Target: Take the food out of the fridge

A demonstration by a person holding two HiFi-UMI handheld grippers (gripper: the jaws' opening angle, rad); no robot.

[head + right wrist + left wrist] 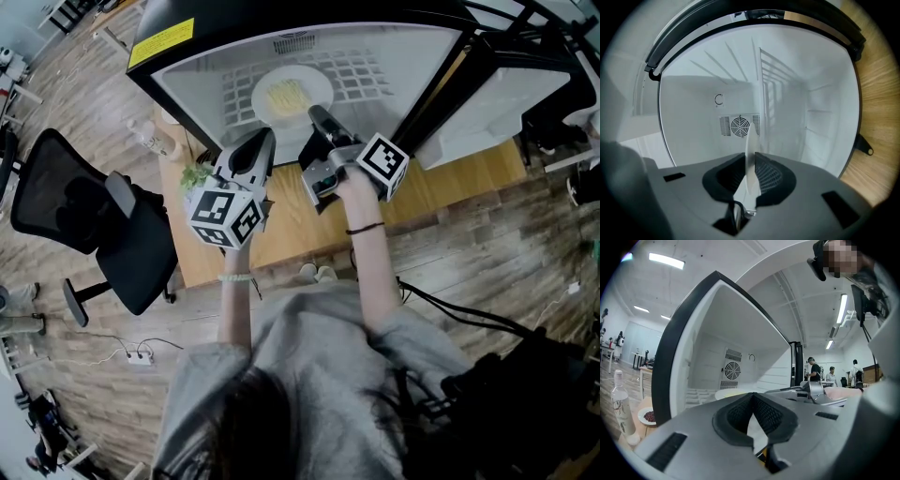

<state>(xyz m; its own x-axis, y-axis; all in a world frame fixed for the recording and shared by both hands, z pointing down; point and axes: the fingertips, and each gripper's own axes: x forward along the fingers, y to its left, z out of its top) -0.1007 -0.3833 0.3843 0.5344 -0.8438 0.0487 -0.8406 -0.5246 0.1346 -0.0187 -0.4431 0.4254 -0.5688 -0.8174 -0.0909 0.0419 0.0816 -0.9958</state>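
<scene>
A white plate (321, 82) with pale yellow food (285, 94) rests on the wire shelf inside the open fridge (187, 42). My right gripper (317, 114) reaches into the fridge and is shut on the plate's near rim. In the right gripper view the rim (750, 140) stands edge-on between the pads of the right gripper (751, 161). My left gripper (264, 139) hovers at the fridge mouth, left of the plate, shut with nothing in it. In the left gripper view its pads meet at the tip of the left gripper (752, 397), with the plate (725, 393) beyond.
The fridge stands on a wooden table (450, 187), its door (506, 103) swung open to the right. A clear bottle (155, 141), a small dish of red bits (647, 416) and a small plant (195, 175) sit left of it. A black office chair (103, 225) stands at the left.
</scene>
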